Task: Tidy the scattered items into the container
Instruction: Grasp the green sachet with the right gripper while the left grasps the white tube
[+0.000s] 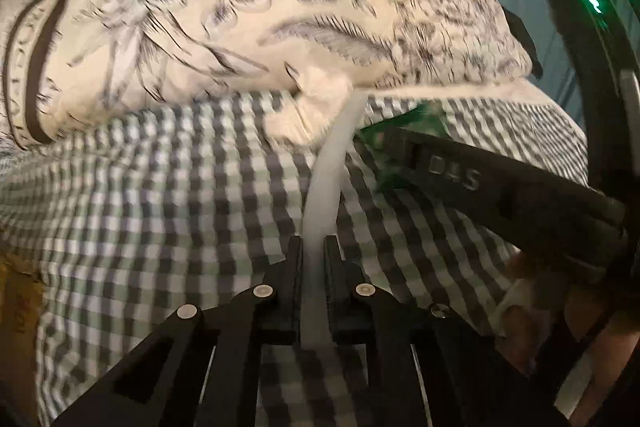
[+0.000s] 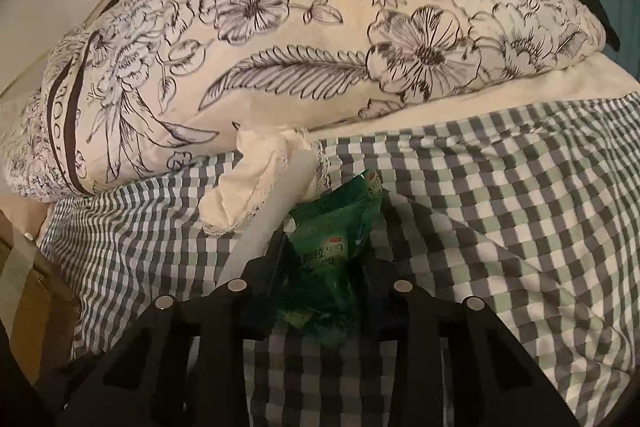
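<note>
Across the upper frame of both views lies a floral pillow point(image 2: 320, 39), on a checked bedsheet point(image 2: 500, 187). At centre of the left view, the left gripper point(image 1: 313, 247) pinches a white tube point(image 1: 326, 167). Lower centre of the right view, the right gripper point(image 2: 328, 247) clamps green sachets point(image 2: 332, 239) beside a cream cloth point(image 2: 256, 183).
</note>
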{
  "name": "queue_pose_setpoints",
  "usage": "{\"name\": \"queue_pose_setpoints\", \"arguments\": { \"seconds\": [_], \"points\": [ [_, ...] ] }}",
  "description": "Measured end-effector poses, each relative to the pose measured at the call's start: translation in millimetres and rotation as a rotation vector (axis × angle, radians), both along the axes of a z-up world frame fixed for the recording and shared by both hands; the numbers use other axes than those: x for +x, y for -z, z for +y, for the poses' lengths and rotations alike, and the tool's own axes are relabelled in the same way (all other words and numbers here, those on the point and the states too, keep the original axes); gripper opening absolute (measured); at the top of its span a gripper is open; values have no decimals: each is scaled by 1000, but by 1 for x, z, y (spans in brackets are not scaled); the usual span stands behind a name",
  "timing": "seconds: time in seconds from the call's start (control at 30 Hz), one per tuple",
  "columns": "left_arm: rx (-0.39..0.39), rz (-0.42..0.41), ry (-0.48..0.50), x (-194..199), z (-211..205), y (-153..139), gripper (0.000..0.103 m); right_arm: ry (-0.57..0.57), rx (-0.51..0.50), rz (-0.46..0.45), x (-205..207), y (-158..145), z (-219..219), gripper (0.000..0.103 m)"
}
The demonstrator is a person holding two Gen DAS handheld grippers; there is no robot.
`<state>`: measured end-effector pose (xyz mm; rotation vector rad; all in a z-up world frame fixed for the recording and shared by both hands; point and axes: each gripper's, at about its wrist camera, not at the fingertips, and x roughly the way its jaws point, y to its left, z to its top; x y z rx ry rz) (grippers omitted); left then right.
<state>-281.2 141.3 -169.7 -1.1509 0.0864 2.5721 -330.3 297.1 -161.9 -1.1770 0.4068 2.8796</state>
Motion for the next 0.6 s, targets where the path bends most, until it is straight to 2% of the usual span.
{"name": "queue_pose_setpoints", "arguments": {
  "seconds": [0.17, 0.3, 0.37, 0.47, 0.6],
  "points": [
    [30, -33, -12, -4, -1, 13, 9, 53, 33, 70, 11, -13, 6, 32],
    [126, -63, -10, -15, -6, 23, 9, 103, 39, 47, 23, -6, 13, 31],
    [157, -73, -13, -18, -10, 25, 9, 124, 31, 35, 47, -15, 13, 31],
    [140, -63, -14, -16, -7, 24, 9, 136, 42, 6, 87, -33, 8, 31],
    [149, -75, -29, -9, -14, 16, 8, 148, 86, -62, 164, -61, 1, 31]
  ]
}}
